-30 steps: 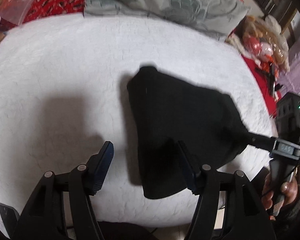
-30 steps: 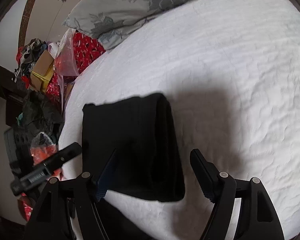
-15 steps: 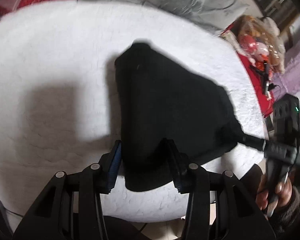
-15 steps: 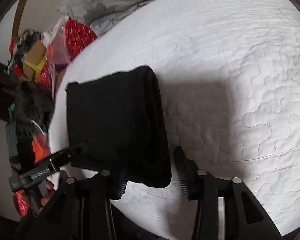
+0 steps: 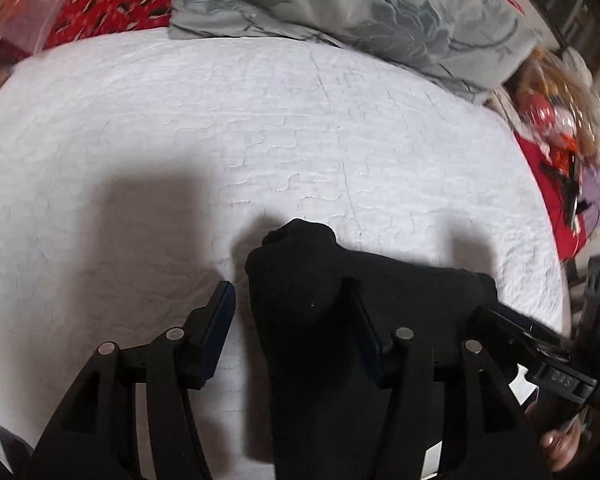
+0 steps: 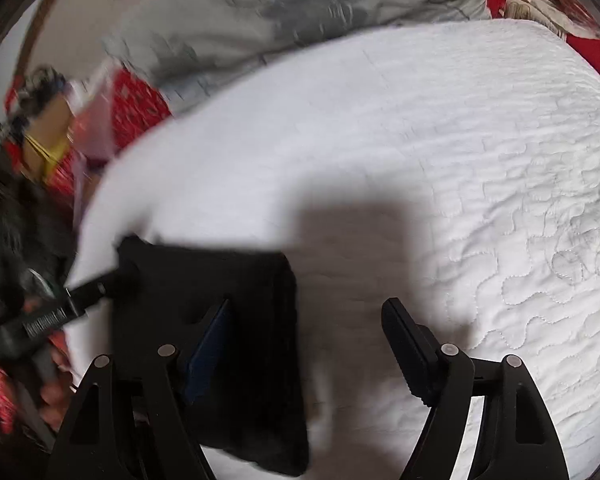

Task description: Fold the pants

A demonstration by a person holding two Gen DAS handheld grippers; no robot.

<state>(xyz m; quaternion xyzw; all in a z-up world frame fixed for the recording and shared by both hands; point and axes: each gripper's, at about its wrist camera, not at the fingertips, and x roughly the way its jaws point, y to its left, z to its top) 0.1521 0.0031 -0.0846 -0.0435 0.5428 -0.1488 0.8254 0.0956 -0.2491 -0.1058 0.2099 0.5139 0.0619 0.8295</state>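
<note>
Black pants (image 5: 320, 320), folded small, lie at the bed's (image 5: 260, 120) near edge, straddled by the released left tongs (image 5: 290, 312) and right tongs (image 6: 308, 328), probably to square the bundle.

My left gripper (image 5: 290, 320) was matte black plastic with blue pads (image 5: 220, 326) and silver screws (image 5: 175, 334). My right gripper (image 6: 308, 344) matched, blue pad (image 6: 208, 356) included. My bare fingers (image 6: 54, 394) looked pinkish.
</note>
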